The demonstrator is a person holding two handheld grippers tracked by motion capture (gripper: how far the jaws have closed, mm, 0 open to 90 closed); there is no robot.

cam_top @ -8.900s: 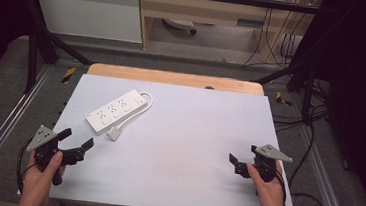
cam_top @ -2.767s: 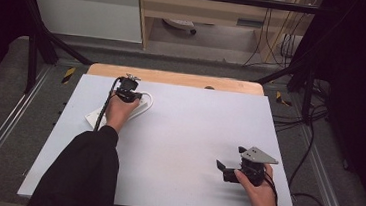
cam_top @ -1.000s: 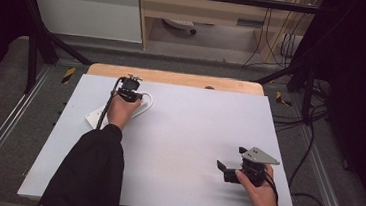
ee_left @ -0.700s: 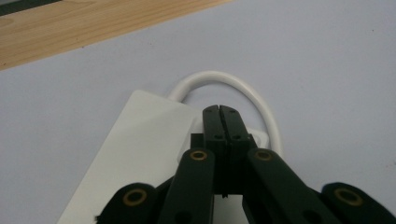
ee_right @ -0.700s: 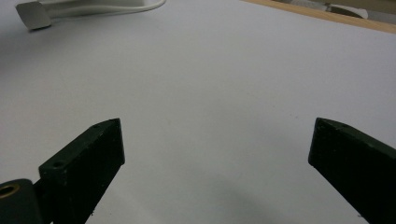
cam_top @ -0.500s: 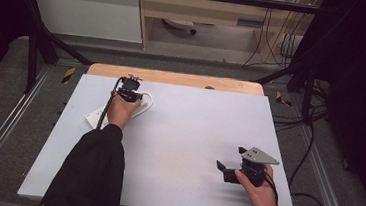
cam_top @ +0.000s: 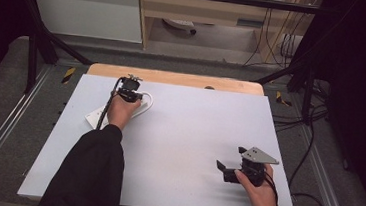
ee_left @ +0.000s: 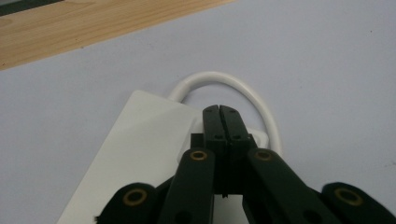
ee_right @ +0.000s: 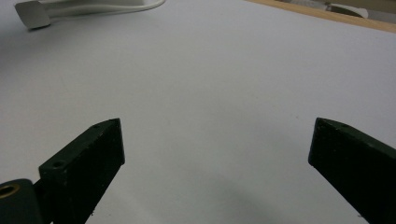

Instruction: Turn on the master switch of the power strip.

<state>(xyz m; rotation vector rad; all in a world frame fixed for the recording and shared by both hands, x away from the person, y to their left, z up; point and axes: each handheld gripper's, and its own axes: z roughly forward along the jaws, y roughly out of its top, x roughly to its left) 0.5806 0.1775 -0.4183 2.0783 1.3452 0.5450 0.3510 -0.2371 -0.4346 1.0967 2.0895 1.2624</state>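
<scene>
High view: white power strip (cam_top: 100,116) lies toward the far left of the tabletop (cam_top: 183,133), just short of the wooden strip (cam_top: 173,78) along the far edge. Left hand-held gripper (cam_top: 131,89) sits over the strip's far end, where the white cord (cam_top: 147,101) loops out. The left hand and a black sleeve (cam_top: 89,175) cover most of the strip body. Right hand-held gripper (cam_top: 230,163) is well apart from the strip, toward the near right corner, low over bare tabletop, grey three-cornered plate on top.

Left gripper view: left hand-held gripper (ee_left: 218,108) has its jaws pressed flat together, nothing between them. The tips sit over the strip's (ee_left: 140,154) far end, right at the spot the cord (ee_left: 243,91) leaves the body. Can't tell whether the tips touch the casing. The cord arcs around just past the tips.

Right gripper view: right hand-held gripper (ee_right: 215,144) has its jaws spread wide, empty, bare tabletop (ee_right: 210,70) between them. The strip's cord and plug (ee_right: 31,14) lie far off, at the top left.
</scene>
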